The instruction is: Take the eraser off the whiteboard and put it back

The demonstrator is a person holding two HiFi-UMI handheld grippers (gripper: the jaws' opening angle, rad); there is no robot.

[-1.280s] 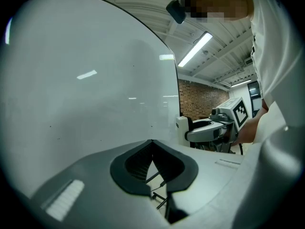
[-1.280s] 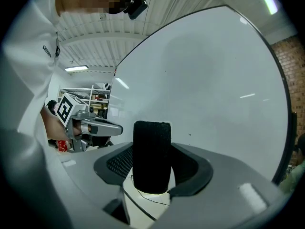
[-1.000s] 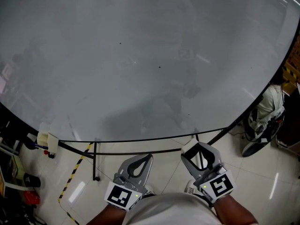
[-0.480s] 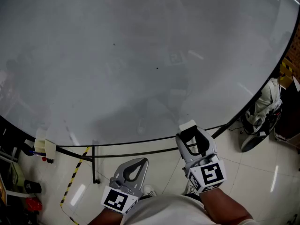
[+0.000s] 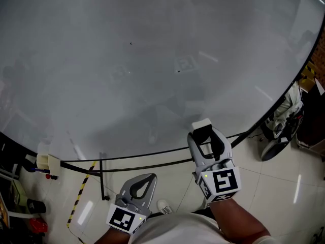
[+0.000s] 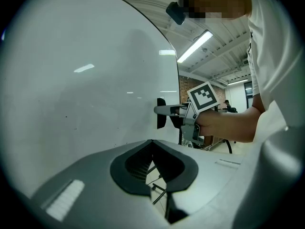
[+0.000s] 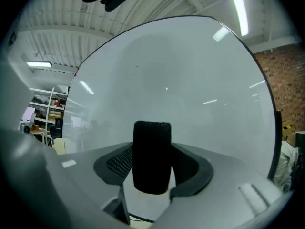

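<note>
In the head view, a large glossy white whiteboard (image 5: pixel 152 60) fills most of the frame. The right gripper (image 5: pixel 207 136) clamps a black felt eraser (image 5: pixel 202 125) with a white back at the board's lower edge. The left gripper (image 5: pixel 151 177) is lower down, apart from the board.

In the left gripper view, its own jaw tips meet with nothing between them. Beyond them, the eraser (image 6: pixel 161 112) sits close to the whiteboard (image 6: pixel 86 80); whether they touch cannot be made out.

In the right gripper view, both pads press the sides of the upright eraser (image 7: pixel 151 142), and the board is behind it.

Whiteboard (image 5: pixel 152 60) cut off top & L; eraser (image 5: pixel 202 125) mostly hidden by R jaws, head view.
</note>
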